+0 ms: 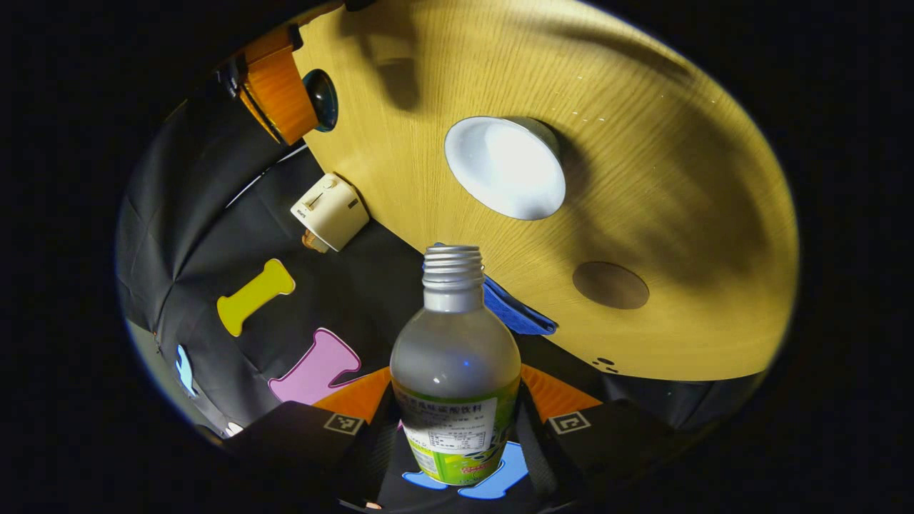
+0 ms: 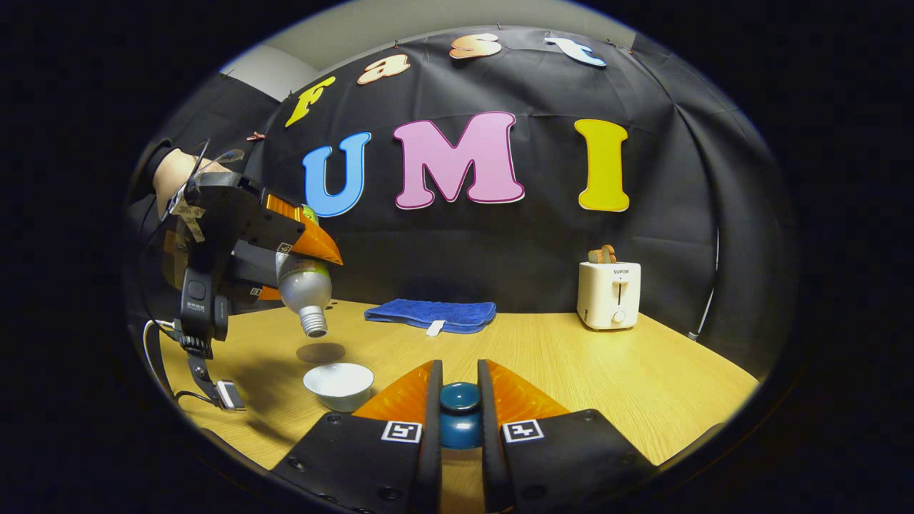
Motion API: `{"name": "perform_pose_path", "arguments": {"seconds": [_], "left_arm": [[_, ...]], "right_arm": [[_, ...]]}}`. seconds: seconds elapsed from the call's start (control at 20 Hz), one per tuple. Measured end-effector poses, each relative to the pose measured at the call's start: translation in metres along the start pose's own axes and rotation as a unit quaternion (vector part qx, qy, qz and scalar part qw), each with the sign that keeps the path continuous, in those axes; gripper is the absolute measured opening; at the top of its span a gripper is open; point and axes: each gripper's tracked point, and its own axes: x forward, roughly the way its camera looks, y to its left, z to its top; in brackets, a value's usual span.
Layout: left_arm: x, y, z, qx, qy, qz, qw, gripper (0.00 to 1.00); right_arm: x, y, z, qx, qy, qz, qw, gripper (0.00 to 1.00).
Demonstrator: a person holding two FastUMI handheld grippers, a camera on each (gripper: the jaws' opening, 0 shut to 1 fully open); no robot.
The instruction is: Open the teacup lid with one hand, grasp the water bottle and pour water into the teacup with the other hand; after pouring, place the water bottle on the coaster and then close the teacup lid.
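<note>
My left gripper (image 1: 457, 400) is shut on a capless plastic water bottle (image 1: 455, 371) with a green label. The bottle is tipped, its threaded neck pointing down at the table. Below and beyond the neck stands the open white teacup (image 1: 507, 168), with a round brown coaster (image 1: 610, 285) beside it. In the right gripper view the bottle (image 2: 305, 285) hangs mouth-down just above and left of the teacup (image 2: 338, 382), held by the left gripper (image 2: 303, 239). No stream of water is visible. My right gripper (image 2: 458, 368) is shut on the dark blue teacup lid (image 2: 459, 425), held off to the side.
A folded blue towel (image 2: 430, 314) lies at the back of the wooden table (image 2: 571, 371). A white toaster (image 2: 609, 294) stands at the back right. A person's hand (image 2: 175, 175) holds the left gripper, and a cable (image 2: 207, 385) hangs from it near the table's left edge.
</note>
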Motion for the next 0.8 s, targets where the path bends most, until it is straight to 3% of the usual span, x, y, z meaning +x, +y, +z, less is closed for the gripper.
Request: {"name": "perform_pose_path", "arguments": {"seconds": [0.1, 0.2, 0.3, 0.35, 0.45, 0.55, 0.65, 0.7, 0.8], "left_arm": [[-0.002, -0.002, -0.003, -0.058, -0.003, 0.017, 0.998, 0.78], [-0.006, -0.002, -0.009, -0.148, -0.002, 0.043, 0.988, 0.78], [-0.016, -0.004, -0.023, -0.257, 0.008, 0.072, 0.964, 0.78], [-0.022, -0.006, -0.032, -0.317, 0.016, 0.086, 0.944, 0.78], [-0.029, -0.007, -0.046, -0.442, 0.022, 0.114, 0.889, 0.78], [-0.045, -0.003, -0.065, -0.556, 0.027, 0.165, 0.815, 0.78], [-0.058, -0.006, -0.082, -0.651, 0.025, 0.207, 0.730, 0.78], [-0.057, -0.009, -0.084, -0.697, 0.016, 0.211, 0.686, 0.78], [-0.046, -0.011, -0.085, -0.781, -0.004, 0.213, 0.587, 0.78]], "right_arm": [[0.000, 0.000, 0.000, 0.000, 0.000, 0.000, 1.000, 0.26], [0.000, 0.000, 0.000, 0.000, 0.000, 0.000, 1.000, 0.27], [0.000, 0.000, 0.000, 0.000, 0.000, 0.000, 1.000, 0.26], [0.000, 0.000, 0.000, 0.000, 0.000, 0.000, 1.000, 0.26], [0.000, 0.000, 0.000, 0.000, 0.000, 0.000, 1.000, 0.27], [0.000, 0.000, 0.000, 0.000, 0.000, 0.000, 1.000, 0.26], [0.000, 0.000, 0.000, 0.000, 0.000, 0.000, 1.000, 0.26], [0.000, 0.000, 0.000, 0.000, 0.000, 0.000, 1.000, 0.26], [0.000, 0.000, -0.001, 0.000, 0.000, 0.000, 1.000, 0.27]]}}
